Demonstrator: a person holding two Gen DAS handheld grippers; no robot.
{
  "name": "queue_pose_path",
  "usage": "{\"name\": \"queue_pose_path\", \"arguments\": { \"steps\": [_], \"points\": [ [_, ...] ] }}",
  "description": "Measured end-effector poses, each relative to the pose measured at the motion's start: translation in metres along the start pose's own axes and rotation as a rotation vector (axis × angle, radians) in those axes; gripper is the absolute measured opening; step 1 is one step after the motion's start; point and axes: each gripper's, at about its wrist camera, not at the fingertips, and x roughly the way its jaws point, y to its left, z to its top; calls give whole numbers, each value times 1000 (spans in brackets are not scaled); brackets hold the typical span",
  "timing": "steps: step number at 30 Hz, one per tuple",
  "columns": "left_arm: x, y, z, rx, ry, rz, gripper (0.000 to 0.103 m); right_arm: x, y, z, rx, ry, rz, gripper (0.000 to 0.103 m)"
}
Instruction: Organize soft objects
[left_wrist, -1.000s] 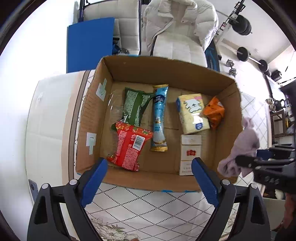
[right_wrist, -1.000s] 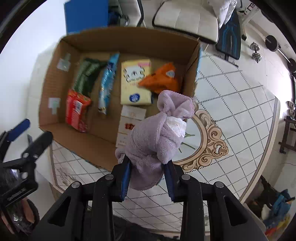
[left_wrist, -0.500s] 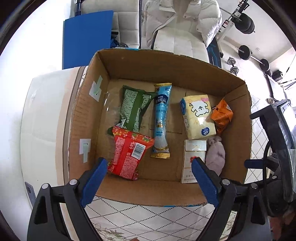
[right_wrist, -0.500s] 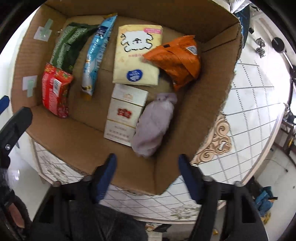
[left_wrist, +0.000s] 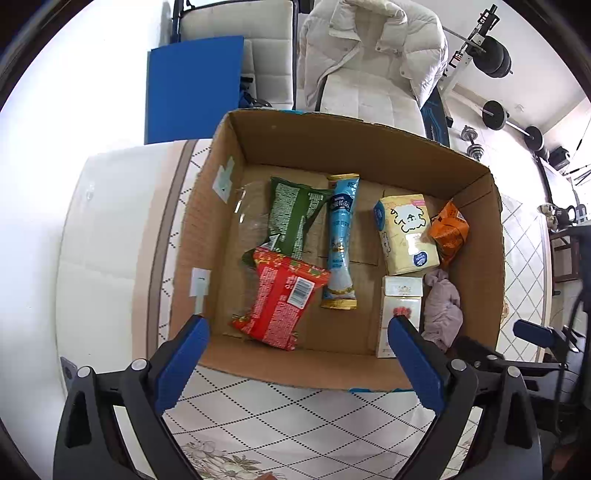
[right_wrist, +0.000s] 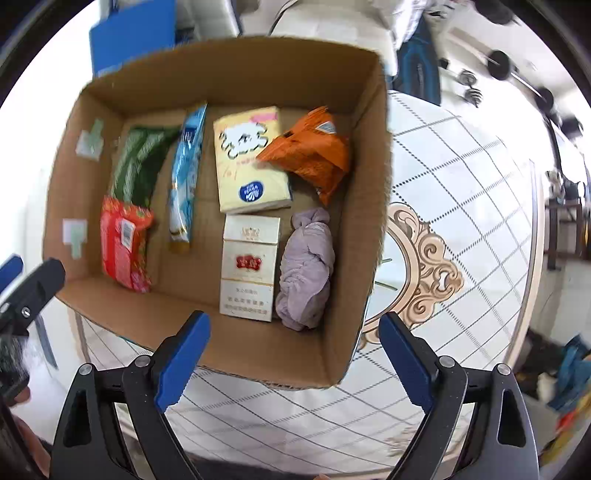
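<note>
An open cardboard box stands on the table. In it lie a lilac cloth bundle at the near right, a white carton, a yellow tissue pack, an orange packet, a blue sachet, a green packet and a red packet. My left gripper is open and empty at the box's near wall. My right gripper is open and empty, just short of the near wall.
The table top is white with a diamond grid and a gold ornament. A chair with a white padded jacket and a blue panel stand behind the box. Weights lie on the floor at the far right.
My right gripper carried the lilac cloth over the box, opened and let it fall into the near right corner. It has since drawn back from the box. The left gripper stayed open.
</note>
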Motion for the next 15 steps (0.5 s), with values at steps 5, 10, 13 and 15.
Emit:
{"name": "queue_pose_path", "arguments": {
  "steps": [5, 10, 13, 15],
  "points": [
    [-12, -1, -9, 17, -27, 18, 99, -15, -4, -16, 70, -78, 21, 95],
    [-27, -5, -18, 19, -46, 7, 99, -38, -3, -34, 70, -134, 14, 95],
    [-47, -9, -27, 26, -76, -3, 99, -62, -4, -48, 63, -184, 11, 95],
    [-65, -13, -35, 41, -97, -1, 99, -81, -7, -60, 65, -211, 19, 95]
  ]
}}
